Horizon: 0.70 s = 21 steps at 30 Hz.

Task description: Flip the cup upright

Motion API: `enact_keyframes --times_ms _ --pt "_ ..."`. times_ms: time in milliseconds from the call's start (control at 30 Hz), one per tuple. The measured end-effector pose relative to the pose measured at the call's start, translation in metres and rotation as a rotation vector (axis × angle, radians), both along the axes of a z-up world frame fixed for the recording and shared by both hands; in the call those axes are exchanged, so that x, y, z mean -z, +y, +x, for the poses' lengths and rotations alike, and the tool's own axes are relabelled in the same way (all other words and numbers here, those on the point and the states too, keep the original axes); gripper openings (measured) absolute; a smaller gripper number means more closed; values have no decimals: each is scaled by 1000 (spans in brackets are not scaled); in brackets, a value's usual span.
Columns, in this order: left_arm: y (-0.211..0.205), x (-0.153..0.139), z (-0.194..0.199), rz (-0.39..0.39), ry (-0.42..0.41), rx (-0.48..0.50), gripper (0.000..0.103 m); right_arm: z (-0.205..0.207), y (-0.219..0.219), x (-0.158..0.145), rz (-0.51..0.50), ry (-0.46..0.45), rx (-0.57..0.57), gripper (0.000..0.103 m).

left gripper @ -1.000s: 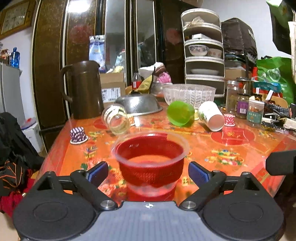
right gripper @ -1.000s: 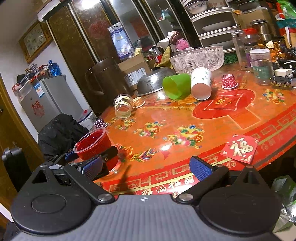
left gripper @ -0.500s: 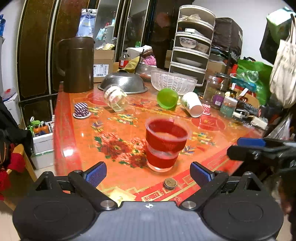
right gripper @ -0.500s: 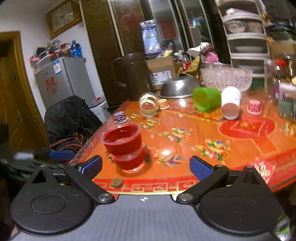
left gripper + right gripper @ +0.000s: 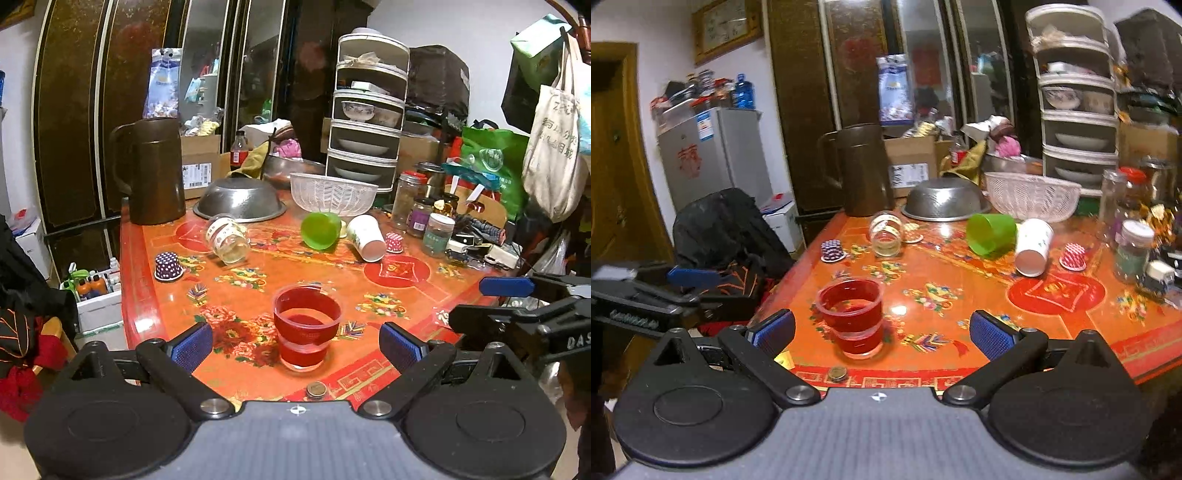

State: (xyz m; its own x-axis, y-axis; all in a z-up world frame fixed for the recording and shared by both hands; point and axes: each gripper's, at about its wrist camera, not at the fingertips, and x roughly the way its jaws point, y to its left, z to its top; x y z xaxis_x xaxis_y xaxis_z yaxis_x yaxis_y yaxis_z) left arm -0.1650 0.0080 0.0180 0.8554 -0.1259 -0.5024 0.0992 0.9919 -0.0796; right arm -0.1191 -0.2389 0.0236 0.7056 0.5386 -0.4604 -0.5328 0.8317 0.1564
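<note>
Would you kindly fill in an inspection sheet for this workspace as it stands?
Surface: orange patterned table, glossy.
Job's things: red cup upright near front edge; green cup, white cup and glass jar on their sides.
Clutter: brown jug, metal bowl, white basket, coin.
Grippers: left gripper open, empty; right gripper open, empty.
Cables: nothing seen.
Surroundings: dish rack, fridge.

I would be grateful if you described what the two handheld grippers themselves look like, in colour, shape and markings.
Both are alike. The left gripper and right gripper each have a grey ribbed body with a small crosshair mark, two round black discs, and black angled linkage arms with silver pivot bolts. Their fingertips carry blue textured pads. Seen side-on, the right gripper shows white lettering, only partly legible. No cables or sleeves show.
</note>
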Motion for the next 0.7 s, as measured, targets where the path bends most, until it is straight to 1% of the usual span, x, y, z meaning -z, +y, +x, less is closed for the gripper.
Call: enact_keyframes --times_ms 100,233,500,700 --pt "1 1 -4 -4 0 -3 98 3 0 6 18 17 -1 102" --pt "4 1 -5 -12 0 -13 98 2 5 12 7 32 -24 102" --pt "3 1 -4 -14 9 -10 98 -3 6 12 -2 13 -45 102" --pt "4 1 -4 -22 10 -17 98 -2 6 12 1 15 -46 102"
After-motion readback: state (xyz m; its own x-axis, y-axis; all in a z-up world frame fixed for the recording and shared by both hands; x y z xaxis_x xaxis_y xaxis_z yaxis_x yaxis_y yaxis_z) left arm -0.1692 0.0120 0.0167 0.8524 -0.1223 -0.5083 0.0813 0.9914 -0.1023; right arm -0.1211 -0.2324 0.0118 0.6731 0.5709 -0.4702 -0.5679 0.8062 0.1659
